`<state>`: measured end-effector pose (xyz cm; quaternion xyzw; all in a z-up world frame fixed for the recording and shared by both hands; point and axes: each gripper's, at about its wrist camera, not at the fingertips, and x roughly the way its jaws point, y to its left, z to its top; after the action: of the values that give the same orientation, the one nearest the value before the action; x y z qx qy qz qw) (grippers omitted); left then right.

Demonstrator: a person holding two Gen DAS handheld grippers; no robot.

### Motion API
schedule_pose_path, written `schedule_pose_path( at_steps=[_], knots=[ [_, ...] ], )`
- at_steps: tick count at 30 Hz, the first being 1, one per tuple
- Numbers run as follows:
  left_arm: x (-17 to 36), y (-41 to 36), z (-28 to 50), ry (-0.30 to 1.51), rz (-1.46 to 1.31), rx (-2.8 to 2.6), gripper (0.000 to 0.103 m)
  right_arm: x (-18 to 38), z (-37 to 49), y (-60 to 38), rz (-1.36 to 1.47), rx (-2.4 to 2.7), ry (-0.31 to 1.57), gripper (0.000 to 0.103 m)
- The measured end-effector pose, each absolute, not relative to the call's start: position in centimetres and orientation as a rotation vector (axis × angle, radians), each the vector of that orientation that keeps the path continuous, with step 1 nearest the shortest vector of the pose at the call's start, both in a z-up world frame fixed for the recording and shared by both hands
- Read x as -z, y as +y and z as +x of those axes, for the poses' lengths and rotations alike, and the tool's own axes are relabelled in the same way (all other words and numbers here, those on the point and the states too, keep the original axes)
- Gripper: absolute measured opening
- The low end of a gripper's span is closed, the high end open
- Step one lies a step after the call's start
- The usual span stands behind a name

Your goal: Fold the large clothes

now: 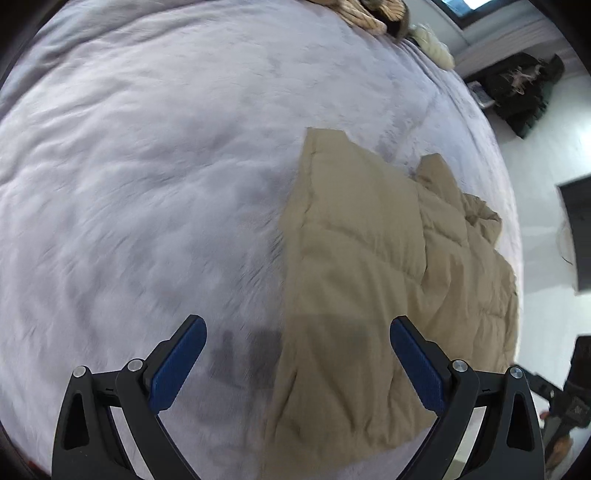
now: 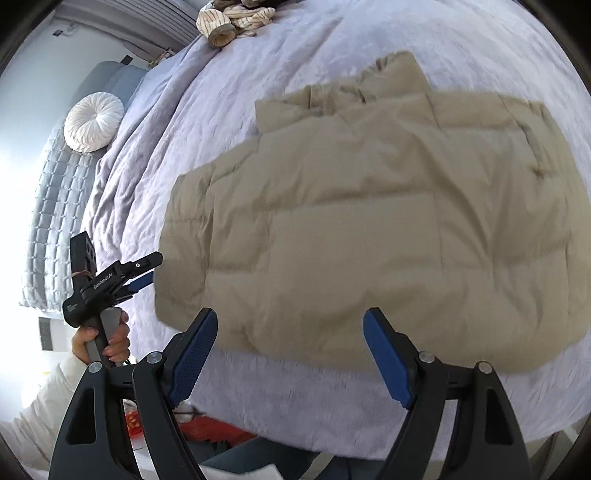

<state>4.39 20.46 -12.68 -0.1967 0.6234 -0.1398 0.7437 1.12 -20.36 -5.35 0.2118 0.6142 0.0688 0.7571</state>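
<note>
A beige puffer jacket (image 2: 369,229) lies flat on a lavender bedspread (image 2: 258,66), collar at the far side, hem toward me. It also shows in the left wrist view (image 1: 369,277), at the right. My right gripper (image 2: 290,325) is open and empty, hovering over the jacket's near hem. My left gripper (image 1: 298,332) is open and empty above the jacket's left edge, where it meets the bedspread (image 1: 147,184). In the right wrist view the left gripper (image 2: 146,271) hangs just left of the jacket's sleeve, held by a hand.
A pile of striped and knitted clothes (image 2: 236,18) lies at the far end of the bed. A round white cushion (image 2: 94,122) rests on a quilted grey headboard side. A red item (image 2: 207,430) lies on the floor below the bed edge.
</note>
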Motion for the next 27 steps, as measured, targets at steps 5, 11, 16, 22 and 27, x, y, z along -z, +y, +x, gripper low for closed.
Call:
schedule_pose_path(
  at_steps=[5,11,16,22,27],
  knots=[
    [15.7,19.6,7.0,1.43,-0.508,0.457,0.1,5.6,4.0,-21.0,0.426,-0.096,1.3,0.084],
    [18.4,18.4,8.6,1.468,-0.522,0.564,0.1,7.2,7.4,-22.1,0.359,-0.016,1.279,0.019],
    [19.2,16.3,9.2,1.472,-0.495,0.691,0.1,9.4,9.5,-22.4,0.312,0.001,1.253,0.01],
    [18.9,12.9,9.6,1.46,-0.537,0.904,0.036,12.8,11.0,-22.8,0.324,0.02,1.253,0.01],
    [14.1,10.9,8.9,1.41,-0.552,1.012,0.027,14.3,11.2,-23.9,0.413,0.027,1.254,0.006]
  ],
)
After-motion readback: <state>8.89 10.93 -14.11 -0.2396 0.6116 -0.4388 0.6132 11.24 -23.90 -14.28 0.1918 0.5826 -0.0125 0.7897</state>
